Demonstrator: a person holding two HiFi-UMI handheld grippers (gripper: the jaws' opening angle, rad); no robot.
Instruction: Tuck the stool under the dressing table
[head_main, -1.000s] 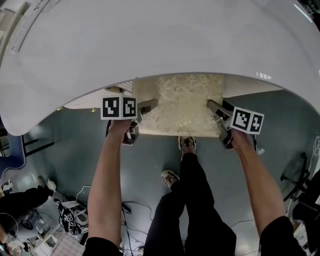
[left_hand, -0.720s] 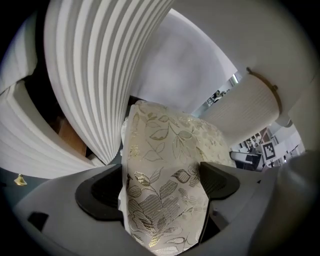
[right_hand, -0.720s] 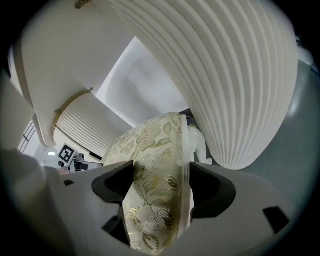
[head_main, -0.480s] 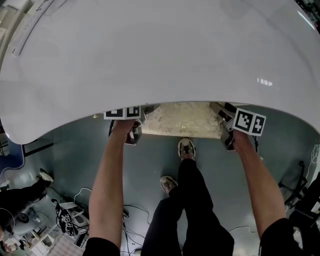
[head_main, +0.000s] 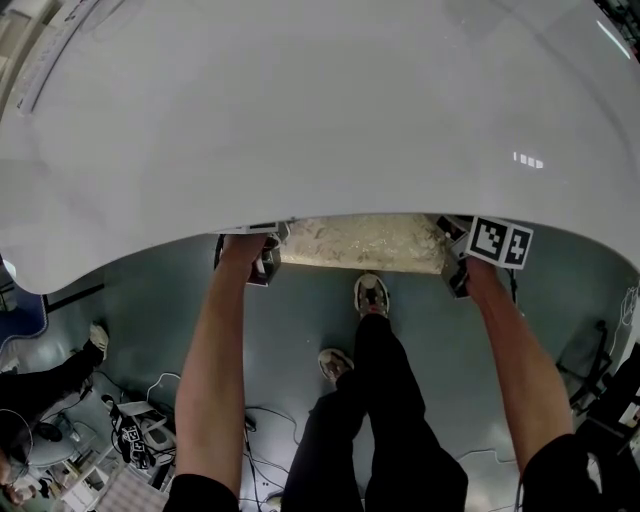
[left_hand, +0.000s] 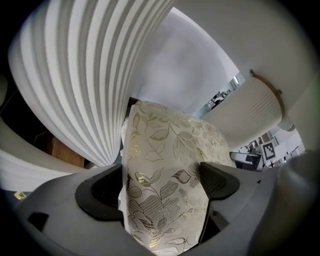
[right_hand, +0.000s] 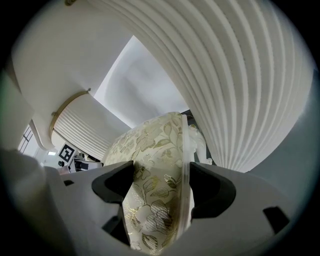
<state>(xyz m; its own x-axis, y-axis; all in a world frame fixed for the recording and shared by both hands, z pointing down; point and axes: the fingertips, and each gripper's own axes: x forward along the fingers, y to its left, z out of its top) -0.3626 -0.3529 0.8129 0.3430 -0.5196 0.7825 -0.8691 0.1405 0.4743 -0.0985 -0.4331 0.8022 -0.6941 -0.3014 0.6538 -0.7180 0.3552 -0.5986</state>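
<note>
The stool (head_main: 360, 243) has a cream seat with a gold leaf pattern; only its near strip shows under the white dressing table top (head_main: 320, 120) in the head view. My left gripper (head_main: 262, 252) is shut on the seat's left edge (left_hand: 165, 195), and my right gripper (head_main: 458, 262) is shut on its right edge (right_hand: 160, 195). Both grippers sit at the table's front rim, partly hidden beneath it. In the gripper views the seat (left_hand: 170, 150) lies between the table's two white fluted pedestals (left_hand: 85, 75) (right_hand: 240, 85).
The person's legs and shoes (head_main: 372, 296) stand on the grey floor just behind the stool. Cables and equipment (head_main: 130, 430) lie at the lower left, and another person's leg (head_main: 50, 385) shows there. A dark frame (head_main: 590, 360) stands at the right.
The stool has slid forward under the table top, so much less of the seat shows. Both grippers moved with it up to the table's rim.
</note>
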